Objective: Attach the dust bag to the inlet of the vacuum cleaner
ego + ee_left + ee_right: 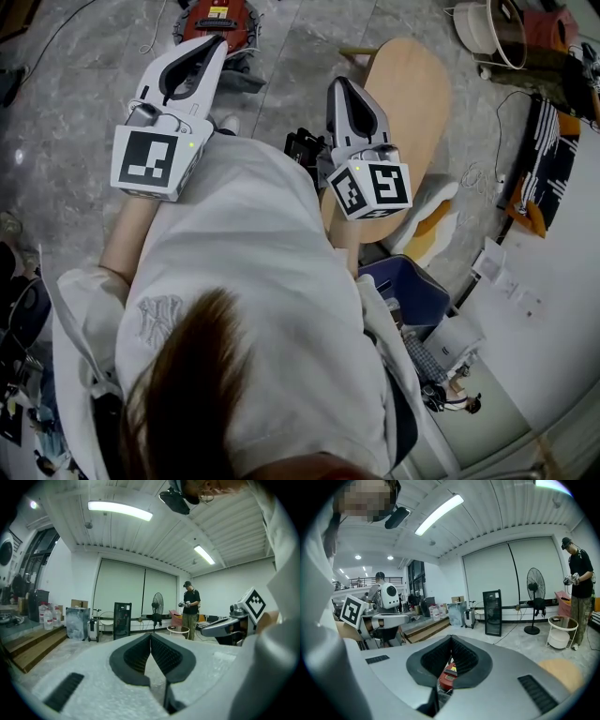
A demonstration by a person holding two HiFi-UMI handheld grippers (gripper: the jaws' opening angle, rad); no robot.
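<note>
At twelve o'clock on the floor [66, 112] lies the vacuum cleaner [217, 19]. The left tongs [216, 42] and right tongs [337, 84] are together and empty, so reaching in closed could shove it.

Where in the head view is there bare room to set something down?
The wooden tabletop beyond the right claw looks bare. Open grey floor lies between the red vacuum cleaner and that table, and left of the left claw. Crowded: the right side, with striped cloth and a blue bin.

Red vacuum cleaner [217, 21] sits on the floor [75, 94].
</note>
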